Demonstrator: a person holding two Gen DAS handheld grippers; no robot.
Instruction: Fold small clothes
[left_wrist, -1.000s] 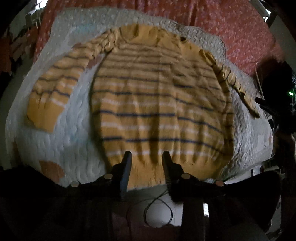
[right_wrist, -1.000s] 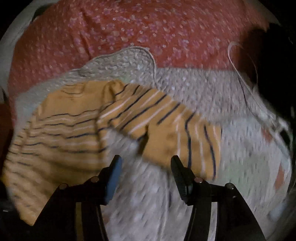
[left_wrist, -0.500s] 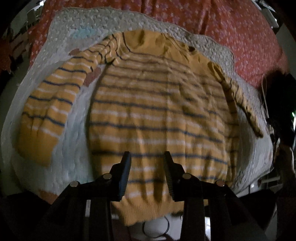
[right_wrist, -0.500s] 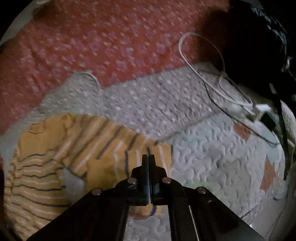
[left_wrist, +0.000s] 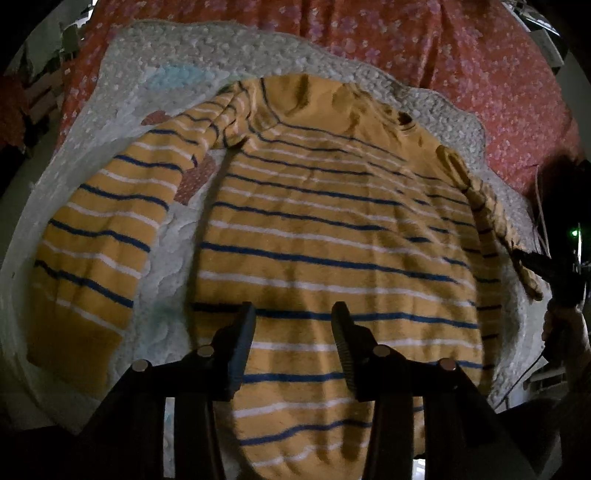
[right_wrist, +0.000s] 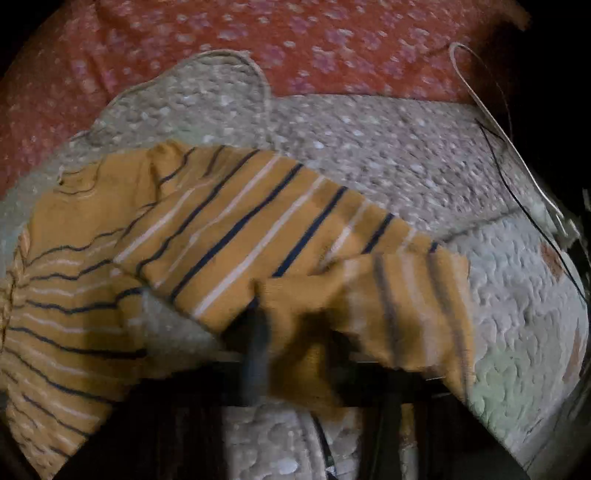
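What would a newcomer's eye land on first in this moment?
The yellow striped sweater spread flat on the white quilt, filling the left wrist view under the open left gripper. In the blurred right wrist view, the sweater's sleeve end drapes over the right gripper.

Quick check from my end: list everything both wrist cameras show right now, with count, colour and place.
sweater: one, mustard yellow with navy and white stripes, spread flat on the quilt, hem toward the left camera.
right sleeve: one, same stripes, its cuff end lifted and doubled over in the right wrist view.
left sleeve: one, lying flat, angled out from the body.
quilt: one, pale grey-white, bumpy, with small coloured patches, under the sweater.
bedsheet: one, red with a pale flower print, beyond the quilt.
cables: one white, one thin black, on the quilt's far right edge.
left hand-held gripper: dark, open, above the sweater's lower body.
right hand-held gripper: dark, blurred, sleeve cuff draped between its fingers; closure unclear.
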